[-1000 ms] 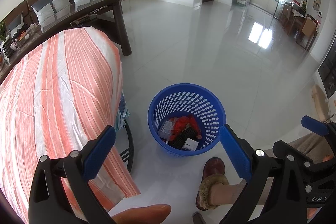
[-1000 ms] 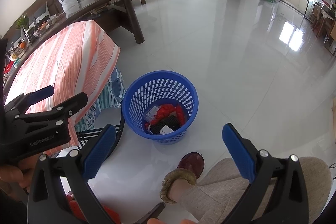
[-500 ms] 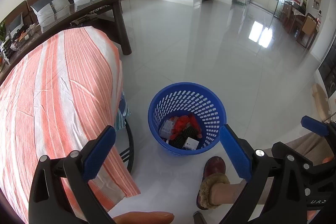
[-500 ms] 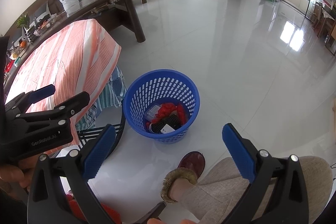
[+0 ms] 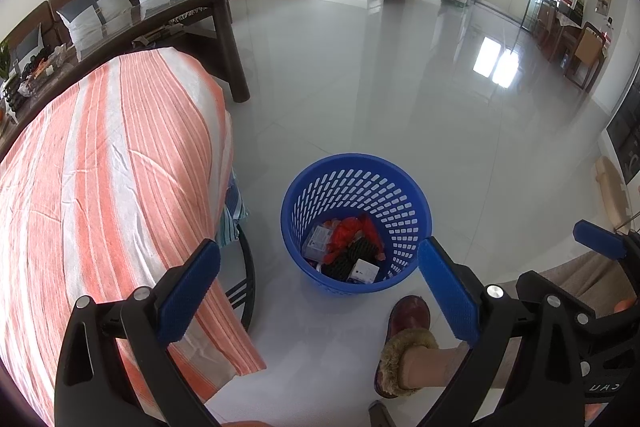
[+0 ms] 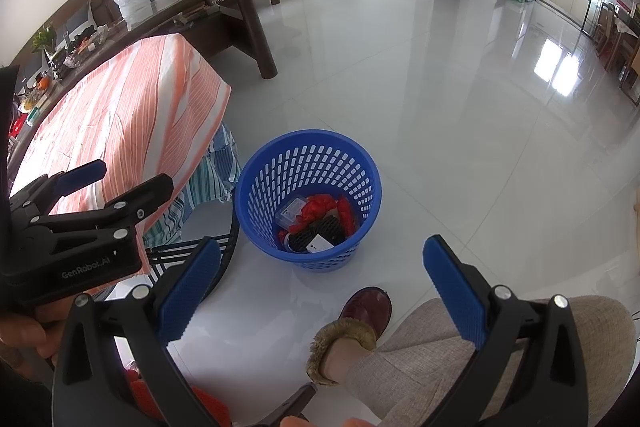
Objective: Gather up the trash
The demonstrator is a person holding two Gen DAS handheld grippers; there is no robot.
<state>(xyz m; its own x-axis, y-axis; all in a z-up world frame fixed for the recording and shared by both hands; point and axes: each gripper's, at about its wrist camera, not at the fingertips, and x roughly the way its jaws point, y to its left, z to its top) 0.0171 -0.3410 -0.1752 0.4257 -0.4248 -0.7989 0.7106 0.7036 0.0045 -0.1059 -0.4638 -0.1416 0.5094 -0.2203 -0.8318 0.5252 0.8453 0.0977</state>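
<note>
A blue perforated trash basket (image 5: 408,195) (image 6: 256,187) stands on the white tiled floor beside the table. Inside lie red crumpled wrapping (image 5: 352,231) (image 6: 320,207), a small white box (image 5: 365,270) (image 6: 318,242), a clear packet (image 5: 318,239) (image 6: 291,213) and something dark. My left gripper (image 5: 318,291) hangs open above and in front of the basket, nothing between its blue pads. My right gripper (image 6: 322,289) is also open and holds nothing, just short of the basket. The left gripper's body (image 6: 76,227) shows at the left of the right wrist view.
A table under an orange-and-white striped cloth (image 5: 100,179) (image 6: 132,115) fills the left, with a dark chair frame (image 5: 246,283) beneath its edge. A person's slippered foot (image 5: 404,339) (image 6: 356,319) and trouser leg rest near the basket. A dark wooden bench with cushions (image 5: 132,7) lines the far wall.
Both views have shifted only slightly; the basket sits a little lower in the left wrist view. Both grippers stay open and hold nothing.
</note>
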